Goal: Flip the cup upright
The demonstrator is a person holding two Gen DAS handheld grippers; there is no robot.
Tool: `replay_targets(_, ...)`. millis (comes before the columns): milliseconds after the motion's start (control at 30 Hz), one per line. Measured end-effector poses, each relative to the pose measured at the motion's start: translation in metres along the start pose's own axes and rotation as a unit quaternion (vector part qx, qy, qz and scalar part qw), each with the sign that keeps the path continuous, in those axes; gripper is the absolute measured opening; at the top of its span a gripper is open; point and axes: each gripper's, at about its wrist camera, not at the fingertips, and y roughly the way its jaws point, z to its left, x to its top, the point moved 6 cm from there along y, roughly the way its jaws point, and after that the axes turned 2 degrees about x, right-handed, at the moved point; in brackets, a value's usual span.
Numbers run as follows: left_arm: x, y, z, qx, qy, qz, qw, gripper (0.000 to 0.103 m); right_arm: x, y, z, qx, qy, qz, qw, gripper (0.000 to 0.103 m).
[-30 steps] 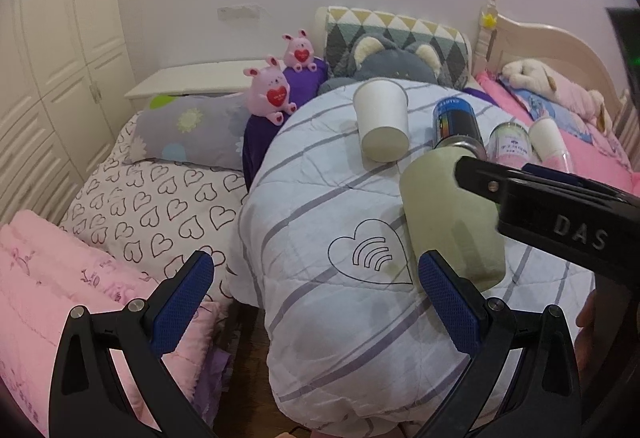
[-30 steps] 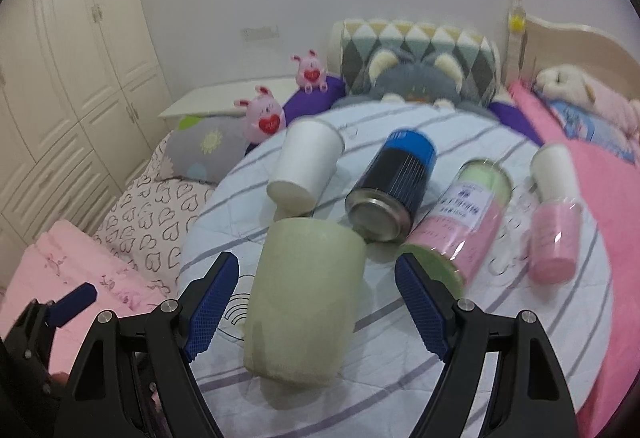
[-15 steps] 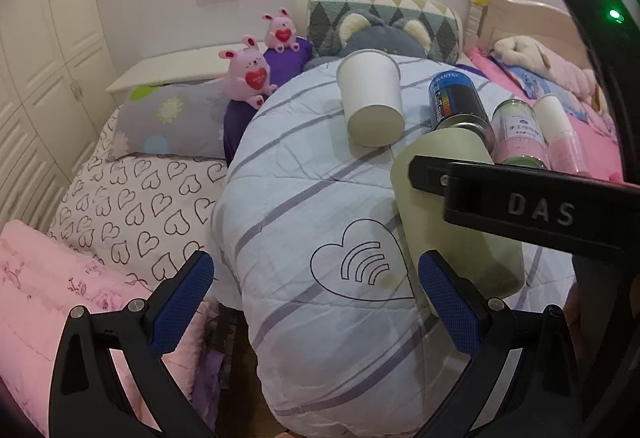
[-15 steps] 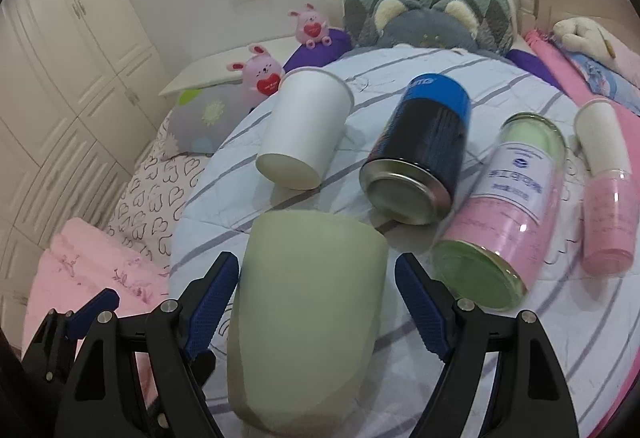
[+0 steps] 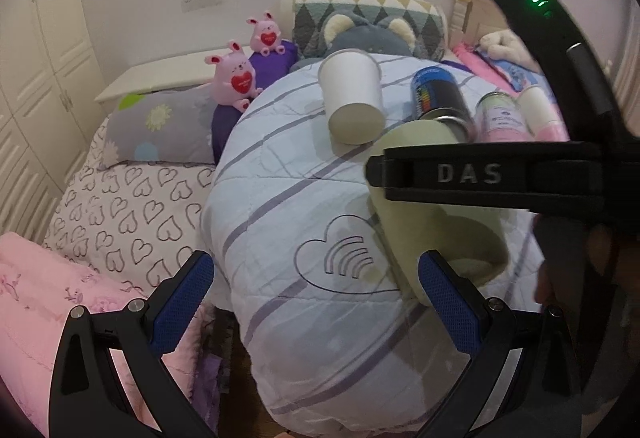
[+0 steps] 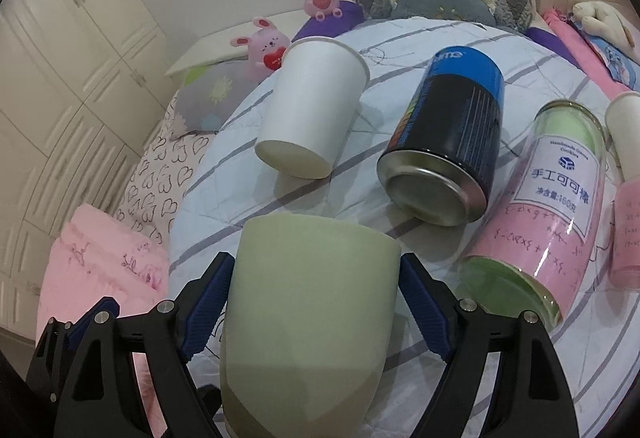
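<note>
A pale green cup (image 6: 312, 302) lies on its side on the striped quilt, rim pointing away. My right gripper (image 6: 316, 294) has its blue pads on both sides of the cup, closed onto it. In the left wrist view the same cup (image 5: 436, 222) lies under the right gripper's black finger (image 5: 480, 174). My left gripper (image 5: 312, 294) is open and empty at the quilt's near edge, its right pad (image 5: 448, 306) just in front of the cup.
A white paper cup (image 6: 312, 110), a blue-black can (image 6: 452, 134), a pink-green labelled jar (image 6: 548, 198) and a pink-white bottle (image 6: 628, 174) lie on the quilt behind the green cup. Plush toys and pillows (image 5: 236, 78) sit beyond. White wardrobes (image 6: 60, 78) stand left.
My right gripper moved forward around the green cup and its pads closed from wide apart onto the cup's sides. The left gripper stayed open and shifted slightly.
</note>
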Motion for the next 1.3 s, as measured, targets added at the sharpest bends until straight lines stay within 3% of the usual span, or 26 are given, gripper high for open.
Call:
replay_targets(367,0.006,-0.018,-0.026,-0.049,0.008,-0.02,0.9986,0.103,0.0,-0.031,0.006,0.004,-0.043,-0.072,0.997,0.083)
replay_targets(667,0.011,-0.001,-0.036,-0.026,-0.002,-0.014,0.9996,0.103,0.004,-0.052,-0.001,0.003,-0.066,-0.125,0.99,0.083)
replay_targets(1000,0.004,0.015,-0.04,-0.018,-0.012,0.009,0.9997,0.103,-0.005,-0.064,0.0,-0.034,-0.117,-0.183,0.976,0.082)
replay_targets(1300,-0.002,0.012,-0.041,-0.012,-0.012,0.014,0.9998,0.103,-0.021,-0.069,0.009,-0.054,-0.157,-0.205,0.965,0.084)
